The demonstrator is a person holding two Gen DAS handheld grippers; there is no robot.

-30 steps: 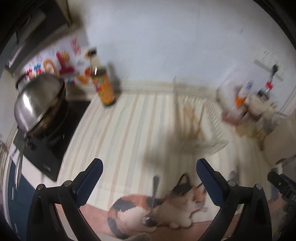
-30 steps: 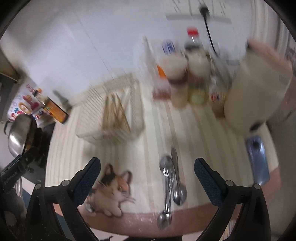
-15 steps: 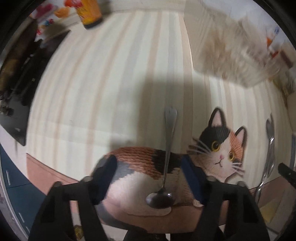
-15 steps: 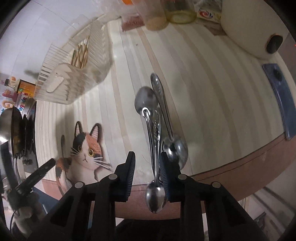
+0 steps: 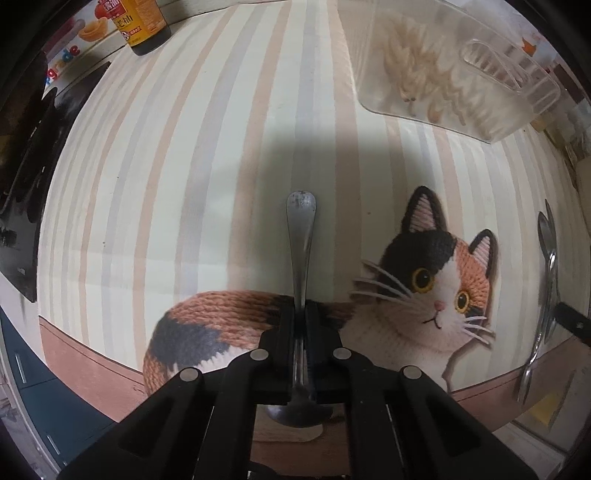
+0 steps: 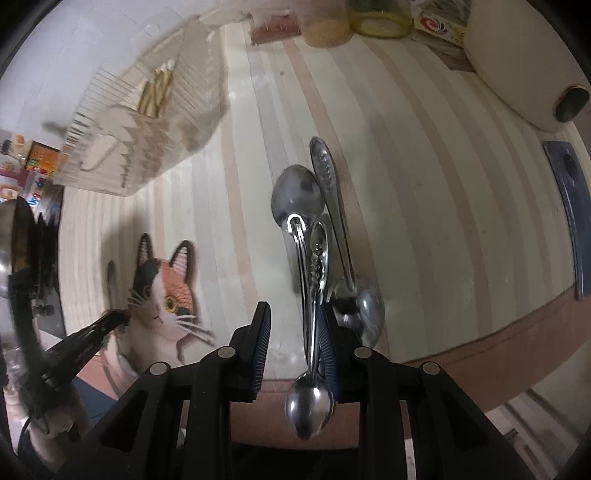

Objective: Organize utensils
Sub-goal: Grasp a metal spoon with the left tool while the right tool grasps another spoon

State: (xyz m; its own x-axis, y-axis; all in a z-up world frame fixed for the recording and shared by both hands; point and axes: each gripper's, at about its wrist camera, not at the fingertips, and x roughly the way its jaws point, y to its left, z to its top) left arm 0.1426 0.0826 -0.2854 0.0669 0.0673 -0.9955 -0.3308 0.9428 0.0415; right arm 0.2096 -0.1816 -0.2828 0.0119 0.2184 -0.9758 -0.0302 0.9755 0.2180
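Left gripper (image 5: 301, 321): clamped tight on handle of single spoon (image 5: 301, 236), pointing straight down. Handle running away up the striped mat (image 5: 166, 184); bowl tucked under the jaws, at the mat's near edge. Lying across the back of a printed cat (image 5: 424, 295).

Right gripper (image 6: 291, 314): jaws closing, not yet gripping. Two crossed spoons (image 6: 314, 266) between them, handles against the right-hand pad (image 6: 327, 332), clear gap to the left-hand pad (image 6: 262, 332). One bowl toward the camera over the mat's brown border, the other bowl farther up the mat. Third spoon (image 6: 332, 192) just beside, bowl next to the right-hand finger, outside the jaws.

Farther out: clear ribbed rack (image 6: 147, 122) with chopsticks (image 6: 159, 88), up the mat and left of the spoons. Brown sauce bottle (image 5: 144, 22) at the far left corner. White rounded appliance (image 6: 517, 66) at far right, dark blue pad (image 6: 565, 206) near it. Jars along the back edge, blurred.
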